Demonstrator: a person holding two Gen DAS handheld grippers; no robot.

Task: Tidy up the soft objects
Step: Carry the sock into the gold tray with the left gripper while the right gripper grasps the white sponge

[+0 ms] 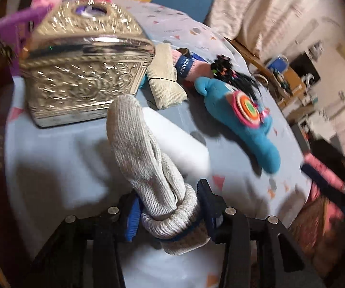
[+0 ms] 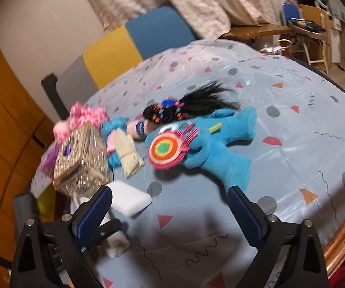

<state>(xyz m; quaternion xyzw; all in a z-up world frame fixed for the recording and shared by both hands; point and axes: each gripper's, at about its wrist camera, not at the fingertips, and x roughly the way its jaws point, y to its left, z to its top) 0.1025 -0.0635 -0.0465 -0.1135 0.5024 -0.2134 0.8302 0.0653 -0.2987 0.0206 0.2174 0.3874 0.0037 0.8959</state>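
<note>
My left gripper [image 1: 170,213] is shut on a grey knitted rolled sock [image 1: 146,153] and holds it above the table. A blue plush toy [image 1: 251,122] with a round striped disc lies to the right; it also shows in the right wrist view [image 2: 215,148]. A beige folded cloth [image 1: 164,81] lies next to a gold embossed box [image 1: 86,72]. A white soft pad [image 1: 179,139] lies behind the sock. My right gripper [image 2: 170,216] is open and empty, above the table in front of the plush toy. The beige cloth [image 2: 129,153] and white pad [image 2: 129,200] show there too.
A pale blue patterned tablecloth [image 2: 292,132] covers the table. Pink fluffy items [image 2: 88,116] and a purple item [image 1: 6,33] sit behind the gold box [image 2: 81,165]. A black-haired doll [image 2: 186,108] lies behind the plush. A yellow and blue chair [image 2: 134,40] stands beyond the table.
</note>
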